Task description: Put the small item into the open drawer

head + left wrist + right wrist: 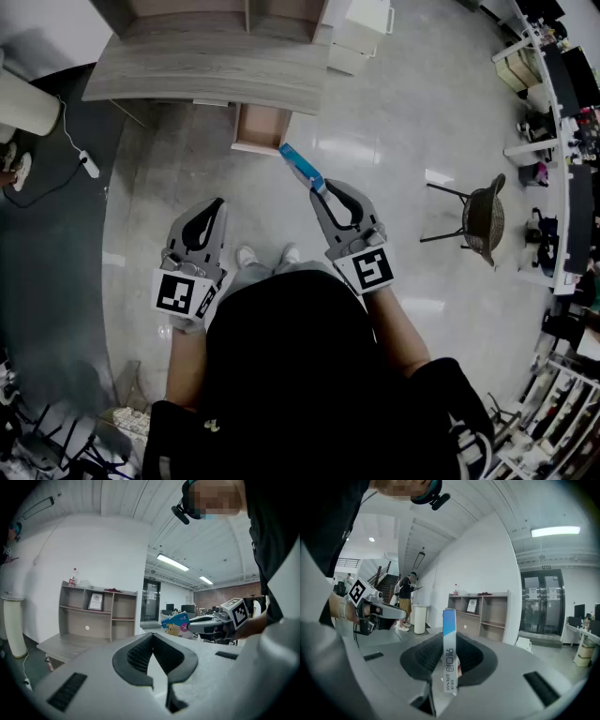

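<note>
Right gripper grips the small box, near the open drawer under the far desk; reach farther, centre above, then release; left gripper closed, empty.

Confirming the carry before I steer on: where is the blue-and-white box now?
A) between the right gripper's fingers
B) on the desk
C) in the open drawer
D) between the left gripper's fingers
A: the right gripper view shows the blue-and-white box pinched upright in the right gripper, short of the open drawer.
</note>
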`<move>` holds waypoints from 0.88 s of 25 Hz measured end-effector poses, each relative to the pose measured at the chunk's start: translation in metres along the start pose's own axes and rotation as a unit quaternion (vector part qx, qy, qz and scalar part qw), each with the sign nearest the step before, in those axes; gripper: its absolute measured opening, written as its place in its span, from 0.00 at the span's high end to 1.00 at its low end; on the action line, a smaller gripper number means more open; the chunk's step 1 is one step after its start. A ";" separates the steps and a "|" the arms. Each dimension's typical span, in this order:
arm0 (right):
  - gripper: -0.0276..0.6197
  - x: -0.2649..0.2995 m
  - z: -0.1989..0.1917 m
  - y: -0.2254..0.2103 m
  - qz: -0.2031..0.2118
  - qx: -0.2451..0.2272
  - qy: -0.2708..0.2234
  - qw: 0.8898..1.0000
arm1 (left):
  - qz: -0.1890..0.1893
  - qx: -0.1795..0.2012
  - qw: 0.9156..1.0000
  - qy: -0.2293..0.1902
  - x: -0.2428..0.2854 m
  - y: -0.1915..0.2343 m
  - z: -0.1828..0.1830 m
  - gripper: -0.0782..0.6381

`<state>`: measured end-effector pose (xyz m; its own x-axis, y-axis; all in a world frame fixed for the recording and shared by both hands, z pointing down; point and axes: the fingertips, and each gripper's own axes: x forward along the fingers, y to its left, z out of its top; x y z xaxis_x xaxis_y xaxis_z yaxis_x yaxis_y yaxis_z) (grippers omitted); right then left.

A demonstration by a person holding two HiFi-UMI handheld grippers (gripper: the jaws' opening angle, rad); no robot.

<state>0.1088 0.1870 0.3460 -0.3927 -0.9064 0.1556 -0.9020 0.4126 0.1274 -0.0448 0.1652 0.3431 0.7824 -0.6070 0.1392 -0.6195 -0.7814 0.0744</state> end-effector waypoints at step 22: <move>0.82 0.031 0.001 0.047 -0.044 -0.005 0.031 0.999 | -0.025 -0.027 0.999 0.003 -0.049 0.059 -0.028 0.89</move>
<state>0.0537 0.1784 0.3561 -0.3006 -0.9319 0.2031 -0.9301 0.3335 0.1538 -0.1209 0.1529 0.3683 0.8122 -0.5661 0.1406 -0.5822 -0.8017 0.1354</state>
